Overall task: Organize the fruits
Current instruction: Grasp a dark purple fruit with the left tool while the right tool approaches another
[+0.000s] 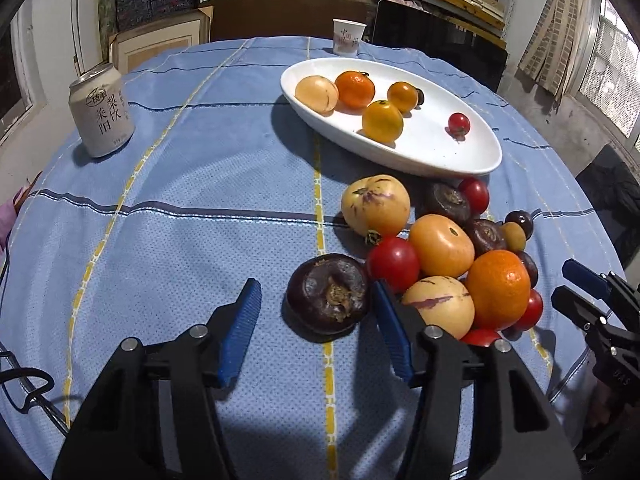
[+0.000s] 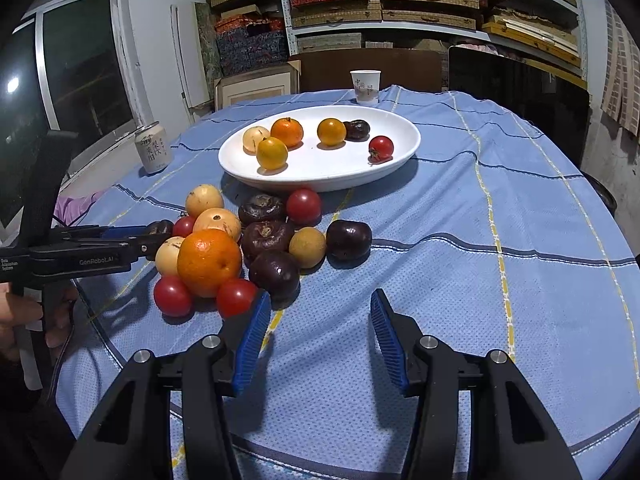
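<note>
A white oval ceramic dish (image 2: 320, 176) on the blue checked tablecloth (image 2: 520, 280) holds six fruits; over a dozen remain heaped beside it. The left gripper (image 1: 316, 300) stands open around a dark purple wrinkled fruit (image 1: 328, 298), not yet pinching. The right gripper (image 2: 320, 312) hangs open and empty.

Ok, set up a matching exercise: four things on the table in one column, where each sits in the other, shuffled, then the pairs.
Things:
1. drink can
2. paper cup
3. big orange
4. small red tomato

Places:
A. in the fruit pile on the cloth
B. far edge of the table, behind the white dish
C. inside the white dish
D. alone on the cloth, left of the dish

Pairs: 1-D, 2-B, 3-A, 4-C
</note>
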The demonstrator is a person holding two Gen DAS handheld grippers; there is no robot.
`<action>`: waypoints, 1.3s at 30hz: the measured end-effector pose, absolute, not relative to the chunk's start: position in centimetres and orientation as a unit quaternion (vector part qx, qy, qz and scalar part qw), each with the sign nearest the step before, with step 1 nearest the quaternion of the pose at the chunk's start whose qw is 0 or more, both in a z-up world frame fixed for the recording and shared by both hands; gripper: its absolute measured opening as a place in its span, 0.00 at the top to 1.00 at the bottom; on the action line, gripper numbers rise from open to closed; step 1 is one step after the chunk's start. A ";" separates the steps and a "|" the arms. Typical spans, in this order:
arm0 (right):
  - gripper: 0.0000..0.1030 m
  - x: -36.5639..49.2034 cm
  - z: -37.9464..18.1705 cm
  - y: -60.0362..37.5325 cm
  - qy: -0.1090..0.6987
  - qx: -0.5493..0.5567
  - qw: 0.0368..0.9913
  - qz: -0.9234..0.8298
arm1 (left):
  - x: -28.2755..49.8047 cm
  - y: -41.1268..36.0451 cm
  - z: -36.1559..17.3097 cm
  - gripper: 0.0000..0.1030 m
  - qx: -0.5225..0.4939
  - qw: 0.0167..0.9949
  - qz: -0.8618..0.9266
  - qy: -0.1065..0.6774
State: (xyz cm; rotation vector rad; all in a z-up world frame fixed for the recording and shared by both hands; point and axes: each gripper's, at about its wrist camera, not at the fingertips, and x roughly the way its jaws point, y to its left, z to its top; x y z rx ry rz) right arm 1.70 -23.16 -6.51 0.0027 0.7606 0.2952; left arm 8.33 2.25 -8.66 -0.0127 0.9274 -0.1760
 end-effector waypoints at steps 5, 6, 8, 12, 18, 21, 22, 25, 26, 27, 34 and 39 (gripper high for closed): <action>0.49 1.6 -6.5 -23.2 0.371 0.003 0.918 0.142 | 8.1 2.3 -8.5 0.61 -0.021 0.892 -0.104 0.439; 0.49 1.6 -6.5 -23.2 0.371 0.002 0.918 0.139 | 8.0 2.6 -8.4 0.61 -0.034 0.893 -0.109 0.436; 0.49 1.7 -6.4 -23.1 0.373 0.000 0.918 0.133 | 7.7 3.5 -8.1 0.61 -0.066 0.898 -0.116 0.420; 0.49 2.8 -5.5 -23.4 0.379 0.009 0.917 0.124 | 7.4 4.5 -7.9 0.61 -0.097 0.902 -0.109 0.406; 0.57 6.8 -5.7 -24.2 0.408 0.036 0.907 0.096 | 7.8 4.3 -7.9 0.61 -0.095 0.898 -0.112 0.413; 0.58 8.2 -6.4 -24.2 0.423 0.062 0.898 0.105 | 7.7 4.3 -8.0 0.61 -0.096 0.898 -0.115 0.413; 0.58 8.5 -6.6 -24.2 0.425 0.065 0.897 0.107 | 7.7 4.3 -8.0 0.61 -0.096 0.898 -0.117 0.413; 0.58 9.5 -6.6 -24.2 0.427 0.073 0.895 0.109 | 7.7 4.2 -8.0 0.61 -0.094 0.898 -0.119 0.413; 0.58 9.8 -6.6 -24.2 0.429 0.075 0.894 0.109 | 7.8 4.2 -8.0 0.61 -0.094 0.898 -0.120 0.414; 0.58 10.3 -6.8 -24.3 0.434 0.082 0.890 0.112 | 7.8 4.2 -8.0 0.61 -0.093 0.897 -0.120 0.415; 0.66 10.8 -6.9 -24.6 0.455 0.118 0.874 0.127 | 7.8 4.1 -8.1 0.61 -0.094 0.897 -0.122 0.415; 0.61 9.9 -7.1 -25.2 0.462 0.121 0.867 0.142 | 7.8 4.0 -8.2 0.61 -0.093 0.896 -0.123 0.416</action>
